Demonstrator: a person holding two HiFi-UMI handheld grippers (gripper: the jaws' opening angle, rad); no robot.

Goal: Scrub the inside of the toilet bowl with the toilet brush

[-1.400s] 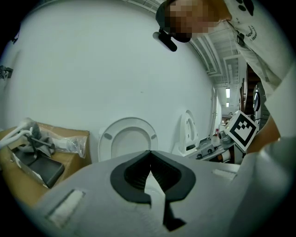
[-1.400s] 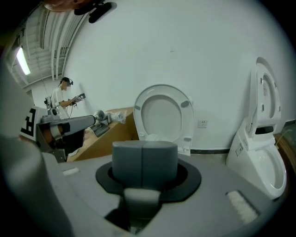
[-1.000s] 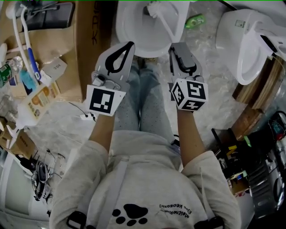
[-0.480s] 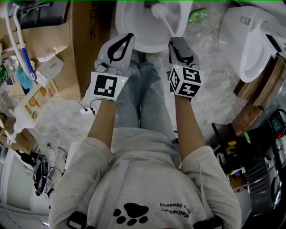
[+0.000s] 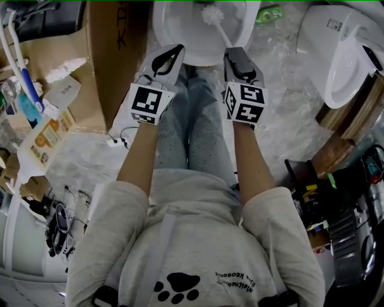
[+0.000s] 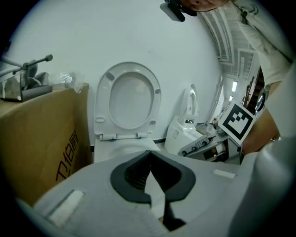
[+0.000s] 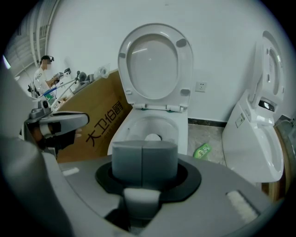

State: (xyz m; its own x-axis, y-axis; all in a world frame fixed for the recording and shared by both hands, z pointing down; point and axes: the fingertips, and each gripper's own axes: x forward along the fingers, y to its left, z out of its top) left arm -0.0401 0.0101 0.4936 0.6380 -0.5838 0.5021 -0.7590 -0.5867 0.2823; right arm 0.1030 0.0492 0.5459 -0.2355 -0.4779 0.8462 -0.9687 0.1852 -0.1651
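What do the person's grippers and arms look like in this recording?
The left gripper and right gripper both have pale grey, wedge-shaped bodies with dark padding round the jaws. Each carries a cube of black-and-white square markers at its rear end. The person wears a light top with a black paw print. Its sleeves end about the elbow, leaving the forearms bare.

The floor [image 5: 288, 120] is pale and shiny. A white toilet [image 5: 163, 33] stands on it. A big brown box [image 5: 111, 66] sits just beside it. A second toilet [image 5: 327, 54] stands off to the side. A small green packet [image 5: 271, 13] lies on the floor between the two toilets.
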